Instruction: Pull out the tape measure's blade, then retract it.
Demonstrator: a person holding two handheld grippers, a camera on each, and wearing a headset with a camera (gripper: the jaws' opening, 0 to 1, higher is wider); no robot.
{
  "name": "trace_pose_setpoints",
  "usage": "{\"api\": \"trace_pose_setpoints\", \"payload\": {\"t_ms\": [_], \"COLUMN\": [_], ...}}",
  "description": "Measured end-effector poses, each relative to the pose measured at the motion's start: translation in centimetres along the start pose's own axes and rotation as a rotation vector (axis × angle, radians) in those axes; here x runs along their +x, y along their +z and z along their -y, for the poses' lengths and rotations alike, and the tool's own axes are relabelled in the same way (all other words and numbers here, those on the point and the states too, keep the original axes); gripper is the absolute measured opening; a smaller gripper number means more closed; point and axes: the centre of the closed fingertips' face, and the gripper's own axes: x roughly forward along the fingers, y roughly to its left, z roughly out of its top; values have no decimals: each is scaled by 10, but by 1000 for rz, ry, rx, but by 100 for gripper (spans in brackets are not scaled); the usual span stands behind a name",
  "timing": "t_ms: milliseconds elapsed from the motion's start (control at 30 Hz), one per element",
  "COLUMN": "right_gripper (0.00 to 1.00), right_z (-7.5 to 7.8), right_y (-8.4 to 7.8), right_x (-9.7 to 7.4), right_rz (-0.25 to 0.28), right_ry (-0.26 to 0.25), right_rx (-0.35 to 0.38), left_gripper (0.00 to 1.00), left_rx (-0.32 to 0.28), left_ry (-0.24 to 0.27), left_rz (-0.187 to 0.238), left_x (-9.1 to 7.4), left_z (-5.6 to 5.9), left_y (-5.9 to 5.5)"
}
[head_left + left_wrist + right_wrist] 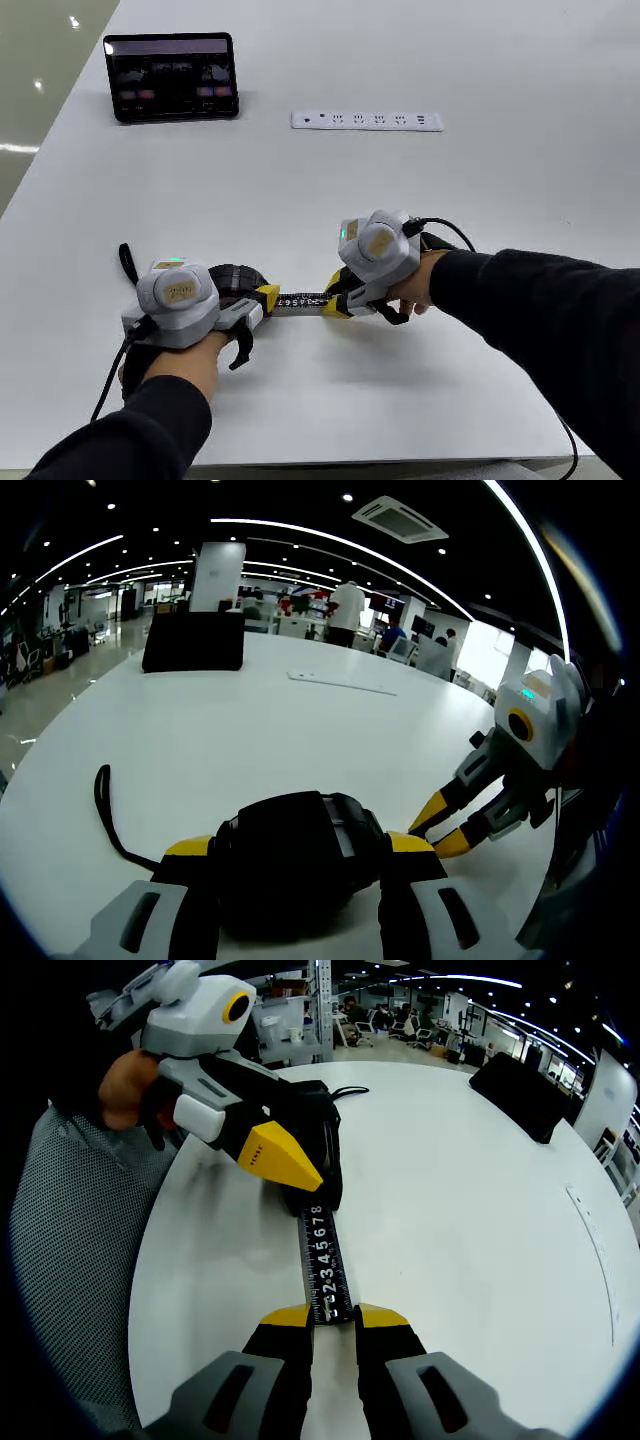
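Left gripper (300,852) is clamped snug around the black tape measure case (292,820), which sits on the white table (330,200). The case's wrist strap (102,815) curls away behind it. Out of the case's mouth comes a short run of blade (322,1250), numbers facing up. At the blade's end away from the case, the right gripper (333,1316) has its jaws pinched almost closed on the tip. Well beyond the case lie a tablet (170,75) and a power strip (366,120).

left gripper (257,301) and right gripper (334,297) point toward each other, jaws of both clamped.
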Motion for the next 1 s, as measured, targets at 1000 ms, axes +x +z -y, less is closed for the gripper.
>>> {"api": "trace_pose_setpoints", "payload": {"t_ms": [1000], "right_gripper": [12], "right_z": [-4], "right_y": [17], "right_x": [14], "right_rz": [32], "right_ry": [5], "right_rx": [8], "left_gripper": [60], "left_rx": [-4], "left_ry": [-5], "left_rz": [2], "left_x": [-1], "left_z": [1], "left_y": [0]}}
